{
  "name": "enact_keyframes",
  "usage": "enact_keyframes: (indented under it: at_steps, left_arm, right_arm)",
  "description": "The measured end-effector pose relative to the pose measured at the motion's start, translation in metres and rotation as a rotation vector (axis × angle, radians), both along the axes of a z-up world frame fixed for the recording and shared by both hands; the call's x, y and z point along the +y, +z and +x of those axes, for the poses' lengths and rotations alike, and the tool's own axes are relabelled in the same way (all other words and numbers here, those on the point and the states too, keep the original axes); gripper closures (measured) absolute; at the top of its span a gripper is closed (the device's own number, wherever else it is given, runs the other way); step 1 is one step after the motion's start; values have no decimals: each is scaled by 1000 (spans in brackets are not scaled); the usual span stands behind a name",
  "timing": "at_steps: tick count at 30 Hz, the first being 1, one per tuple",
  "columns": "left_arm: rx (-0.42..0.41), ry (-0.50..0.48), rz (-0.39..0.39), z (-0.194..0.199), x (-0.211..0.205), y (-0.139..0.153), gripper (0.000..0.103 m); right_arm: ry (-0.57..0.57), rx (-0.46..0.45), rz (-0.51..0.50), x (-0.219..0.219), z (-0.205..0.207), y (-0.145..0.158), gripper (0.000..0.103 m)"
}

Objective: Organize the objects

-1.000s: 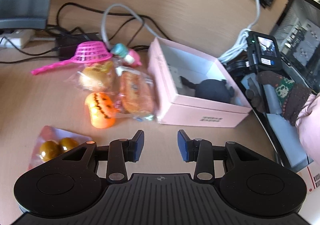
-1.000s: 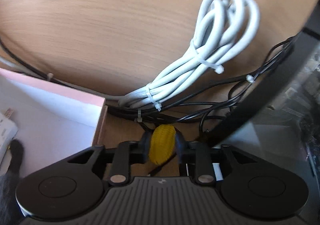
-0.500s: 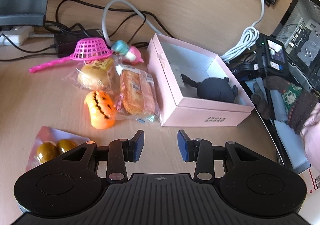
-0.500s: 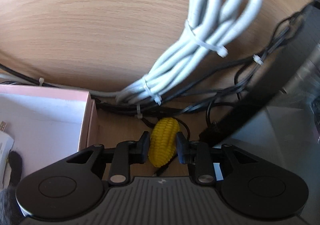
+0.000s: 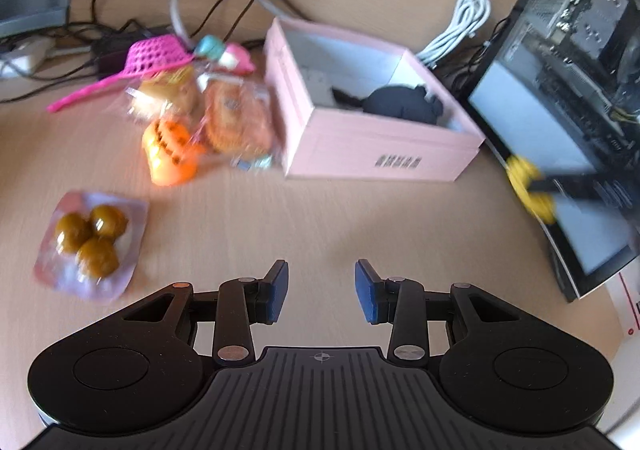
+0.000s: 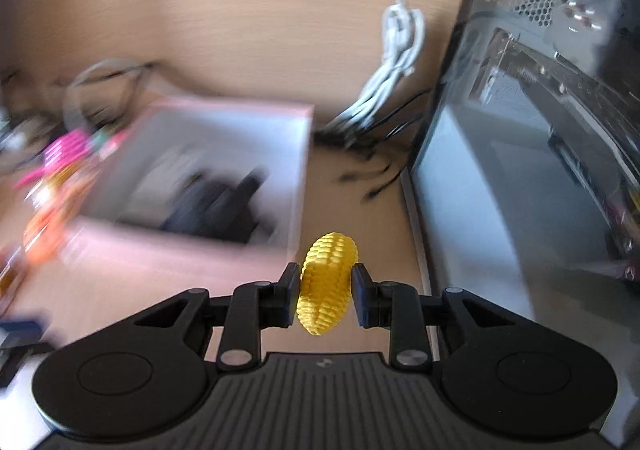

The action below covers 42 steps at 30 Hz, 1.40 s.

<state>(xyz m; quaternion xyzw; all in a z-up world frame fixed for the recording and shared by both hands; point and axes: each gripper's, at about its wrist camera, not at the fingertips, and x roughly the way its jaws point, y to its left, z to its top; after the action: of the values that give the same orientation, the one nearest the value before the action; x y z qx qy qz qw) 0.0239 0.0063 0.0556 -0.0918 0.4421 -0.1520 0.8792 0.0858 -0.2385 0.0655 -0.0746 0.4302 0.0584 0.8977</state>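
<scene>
Right gripper: clamped on a yellow toy corn cob, which is pinched at its sides between the two pads and held above the wooden desk.
Toy corn cob: carried in the gap between the pink box and the glass-sided computer case; in the left wrist view it is seen as a yellow blur in front of the case.
Left gripper: jaws spread apart with nothing between them, held over bare desk.
Pink box: open-topped, with a black plush toy lying inside.
Left of the box: two wrapped pastries, an orange pumpkin toy, and a pink plastic strainer are grouped close together.
Near left: a clear packet of three brown round pieces is set apart from that group.
Behind the box: a bundled white cable and dark cables are lying on the desk.
Image quality: both views are motion-blurred, so finer detail cannot be made out.
</scene>
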Motion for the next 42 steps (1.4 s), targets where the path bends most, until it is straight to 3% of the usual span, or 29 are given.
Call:
enact_keyframes:
  at_steps: [3, 7, 11, 18, 19, 20, 22, 25, 29, 34, 40, 42]
  left_arm:
    - [9, 25, 16, -4, 5, 5, 63]
    - [-4, 70, 35, -12, 15, 15, 63]
    - [-27, 129, 58, -26, 32, 26, 63]
    - [-15, 198, 115, -39, 51, 22, 63]
    - [-17, 210, 130, -40, 53, 21, 63]
    - [-23, 218, 142, -40, 55, 21, 63]
    - [-35, 223, 158, -37, 58, 19, 63]
    - [-50, 223, 174, -33, 64, 16, 63]
    - [-53, 250, 195, -25, 77, 10, 63]
    - [-47, 308, 199, -4, 87, 10, 63]
    - [-209, 177, 199, 34, 86, 34, 63]
    - [-214, 167, 184, 54, 85, 35, 62]
  right_arm:
    - [86, 82, 54, 14, -48, 12, 76]
    - [192, 88, 114, 46, -91, 29, 76]
    - [236, -29, 148, 59, -88, 63, 76]
    - [190, -331, 160, 66, -10, 112, 73]
    - [171, -343, 158, 67, 3, 116, 60]
    - [148, -346, 160, 66, 13, 119, 39]
    - [119, -370, 176, 63, 17, 122, 20]
    - [118, -393, 196, 59, 5, 111, 0]
    - [119, -408, 109, 60, -20, 78, 0]
    - [151, -386, 96, 66, -48, 45, 0]
    - [207, -306, 61, 85, -63, 19, 0]
    - [237, -240, 65, 88, -66, 10, 0]
